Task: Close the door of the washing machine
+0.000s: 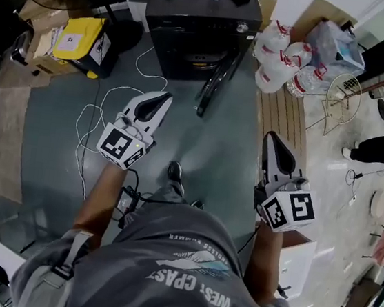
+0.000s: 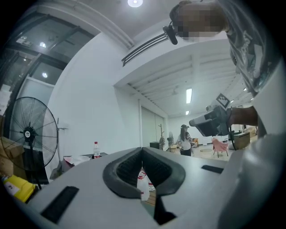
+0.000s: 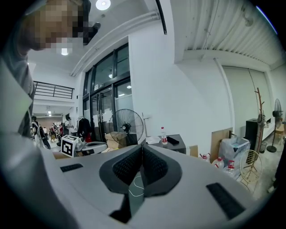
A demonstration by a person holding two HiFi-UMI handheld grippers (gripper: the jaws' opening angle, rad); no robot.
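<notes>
washing machine (image 1: 192,35) door (image 1: 219,78) hangs open. left gripper (image 1: 162,99), right gripper (image 1: 271,137) both pressed together, empty; shirt (image 1: 166,250) reads "west coast".

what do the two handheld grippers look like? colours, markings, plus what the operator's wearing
Both match. The left gripper and right gripper have light-grey tapered shells with black ribbed pads lining the jaws. Each carries a white cube with black square markers at the hand end. The person wears a grey short-sleeved T-shirt with white lettering.
</notes>
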